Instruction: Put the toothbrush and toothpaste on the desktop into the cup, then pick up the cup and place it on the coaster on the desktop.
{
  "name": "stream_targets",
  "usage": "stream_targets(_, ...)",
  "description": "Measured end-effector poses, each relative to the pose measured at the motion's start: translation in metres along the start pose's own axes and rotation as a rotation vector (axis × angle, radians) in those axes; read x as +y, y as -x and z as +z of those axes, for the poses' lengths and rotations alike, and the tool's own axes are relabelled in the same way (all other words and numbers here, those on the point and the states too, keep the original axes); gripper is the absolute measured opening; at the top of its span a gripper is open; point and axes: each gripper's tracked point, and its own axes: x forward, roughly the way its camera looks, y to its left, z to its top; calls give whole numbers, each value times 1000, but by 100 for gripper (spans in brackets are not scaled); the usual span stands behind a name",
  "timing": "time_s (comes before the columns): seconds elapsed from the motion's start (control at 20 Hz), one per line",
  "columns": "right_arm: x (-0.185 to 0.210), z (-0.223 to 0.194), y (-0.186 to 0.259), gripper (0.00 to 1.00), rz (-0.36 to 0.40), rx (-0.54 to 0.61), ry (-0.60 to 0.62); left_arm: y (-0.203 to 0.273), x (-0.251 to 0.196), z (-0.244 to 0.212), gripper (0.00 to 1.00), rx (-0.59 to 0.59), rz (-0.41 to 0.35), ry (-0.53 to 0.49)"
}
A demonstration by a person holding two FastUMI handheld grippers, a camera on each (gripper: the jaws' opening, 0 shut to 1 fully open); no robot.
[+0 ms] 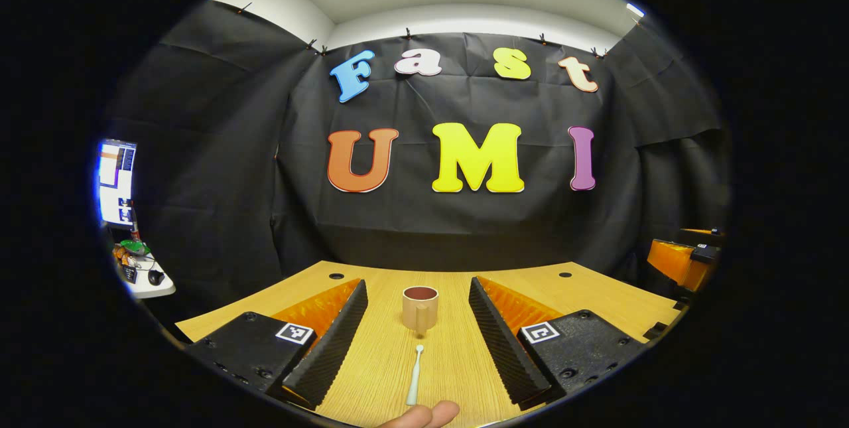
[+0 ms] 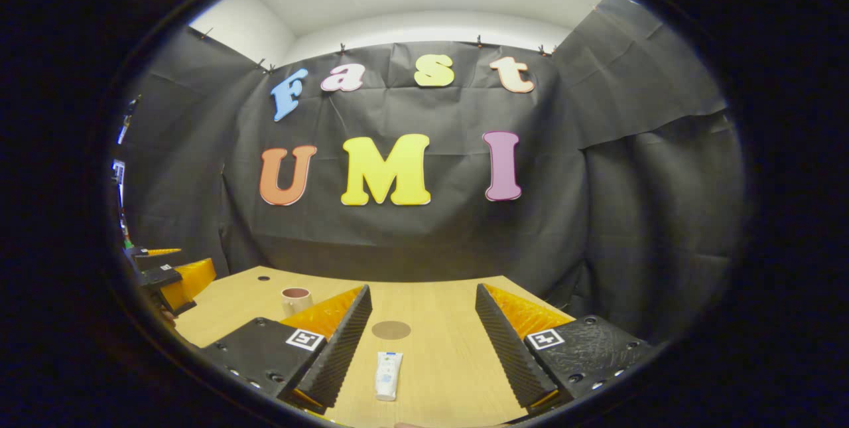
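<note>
The toothbrush [image 1: 415,375] lies flat on the wooden tabletop [image 1: 597,292], its length running straight away from the left gripper view's camera with the bristle head at the far end. Just beyond that head stands the cup [image 1: 420,308], upright, with a dark inside and its handle turned toward the camera; brush and cup sit near each other but apart. Both lie in the gap between the fingers of the left claw [image 1: 418,338], which are spread wide and grip nothing. A fingertip [image 1: 424,415] of the person shows at the bottom edge, just beside the near end of the toothbrush.

In the right gripper view the toothpaste [image 2: 388,375] lies flat on the tabletop, a pale tube pointing away from the camera, between the fingers of the right claw [image 2: 421,342], which are likewise spread wide and hold nothing. Beyond the tube, well apart from it, the round brownish coaster [image 2: 391,330] lies flat on the wood. The cup stands farther off to the left (past the claw's left finger in this view), and at the far left edge the left claw appears over the tabletop's corner.

A lit monitor [image 1: 116,182] stands on a side table [image 1: 149,285] at the left of the left gripper view
</note>
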Motion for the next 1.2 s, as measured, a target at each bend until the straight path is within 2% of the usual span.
stream_targets(0.35, 12, -11, -6, 96, 15, 19, 16, -5, 9, -13, 98, 28, 3, 3)
stream_targets(0.6, 10, -14, -8, 92, 10, 18, 8, -5, 16, -19, 98, 41, 15, 1)
stream_targets(0.75, 9, -19, -9, 95, 6, 24, 13, -6, 16, -23, 98, 49, 14, 7)
stream_targets(0.85, 10, -23, -9, 92, 9, 33, 20, -6, 14, -23, 98, 53, 13, 8)
stream_targets(0.9, 11, -24, -9, 95, 12, 34, 22, -4, 15, -23, 98, 54, 13, 7)
stream_targets(1.2, 12, -32, -9, 95, 15, 45, 32, -4, 17, -29, 98, 68, 13, 9)
